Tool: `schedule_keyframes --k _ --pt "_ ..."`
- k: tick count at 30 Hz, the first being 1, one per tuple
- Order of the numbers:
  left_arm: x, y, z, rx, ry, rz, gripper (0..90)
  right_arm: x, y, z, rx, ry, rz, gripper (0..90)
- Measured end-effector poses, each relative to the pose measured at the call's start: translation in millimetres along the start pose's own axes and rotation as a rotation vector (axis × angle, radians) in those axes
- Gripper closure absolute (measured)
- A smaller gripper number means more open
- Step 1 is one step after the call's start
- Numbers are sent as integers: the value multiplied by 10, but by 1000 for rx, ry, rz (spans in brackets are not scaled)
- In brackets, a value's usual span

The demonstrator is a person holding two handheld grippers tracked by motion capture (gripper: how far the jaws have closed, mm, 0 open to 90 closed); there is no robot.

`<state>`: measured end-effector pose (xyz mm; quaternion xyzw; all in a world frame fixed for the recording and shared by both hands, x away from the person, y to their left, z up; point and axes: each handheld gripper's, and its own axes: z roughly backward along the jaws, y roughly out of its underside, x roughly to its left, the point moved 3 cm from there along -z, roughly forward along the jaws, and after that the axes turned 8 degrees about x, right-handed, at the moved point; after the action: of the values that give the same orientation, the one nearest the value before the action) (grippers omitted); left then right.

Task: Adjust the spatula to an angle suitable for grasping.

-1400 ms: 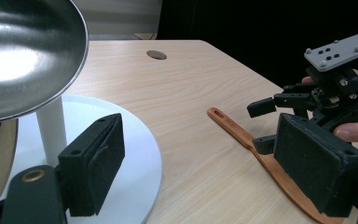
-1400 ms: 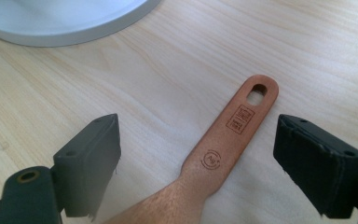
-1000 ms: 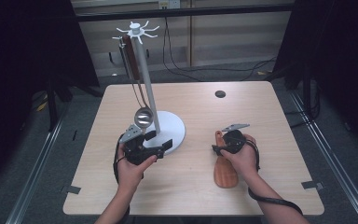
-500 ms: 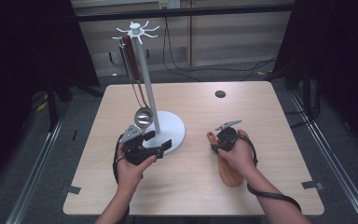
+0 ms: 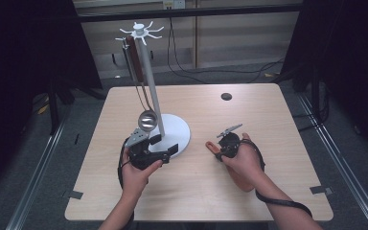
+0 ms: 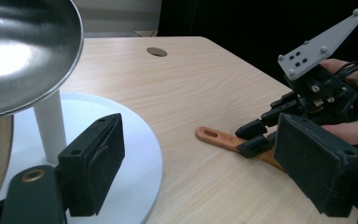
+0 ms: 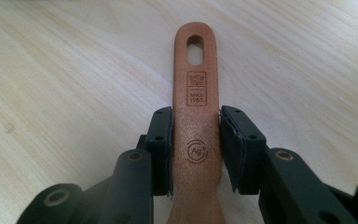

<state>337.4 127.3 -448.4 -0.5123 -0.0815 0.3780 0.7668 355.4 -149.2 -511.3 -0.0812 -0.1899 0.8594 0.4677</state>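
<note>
A wooden spatula (image 7: pixel 196 70) lies flat on the table, its handle end with the hanging slot pointing away from my right gripper (image 7: pixel 196 140). The jaws have just been closing with the handle between them, and both pads now press its sides. In the high view the right gripper (image 5: pixel 219 152) sits right of centre, with the spatula (image 5: pixel 211 144) sticking out to its left. My left gripper (image 5: pixel 164 144) is open over the white base of the utensil stand (image 5: pixel 177 129), nothing between its jaws. A steel ladle (image 5: pixel 147 120) hangs from the stand just above it.
The stand's pole (image 5: pixel 148 81) rises to a ring of hooks, and the ladle's brown handle (image 5: pixel 132 52) hangs from one. A round hole (image 5: pixel 226 96) lies in the far side of the table (image 5: pixel 278 143). Seen from the left gripper view, the right gripper (image 6: pixel 251 137) is beyond the spatula (image 6: pixel 214 136).
The right gripper has shifted slightly left and its jaws have narrowed onto the spatula's handle. The left gripper has stayed where it was.
</note>
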Motion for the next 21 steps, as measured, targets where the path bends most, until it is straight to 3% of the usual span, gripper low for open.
schedule_keyframes --k 2,7,11,14,18,21 --pt "14 -2 6 0 -13 -1 162 3 10 -4 -14 -10 22 664" --pt "31 6 -16 9 -11 -3 156 13 48 -37 -96 -26 22 660" --pt "28 10 -36 17 -5 -12 153 89 51 -39 -92 -21 15 602" --pt "17 40 -39 29 -16 -10 153 120 15 -50 -90 -31 24 628" --pt "11 40 -25 30 -20 -13 153 113 -53 -75 -105 -4 33 614" --pt "12 26 -19 22 -13 -16 154 109 -98 -102 -83 -3 46 584"
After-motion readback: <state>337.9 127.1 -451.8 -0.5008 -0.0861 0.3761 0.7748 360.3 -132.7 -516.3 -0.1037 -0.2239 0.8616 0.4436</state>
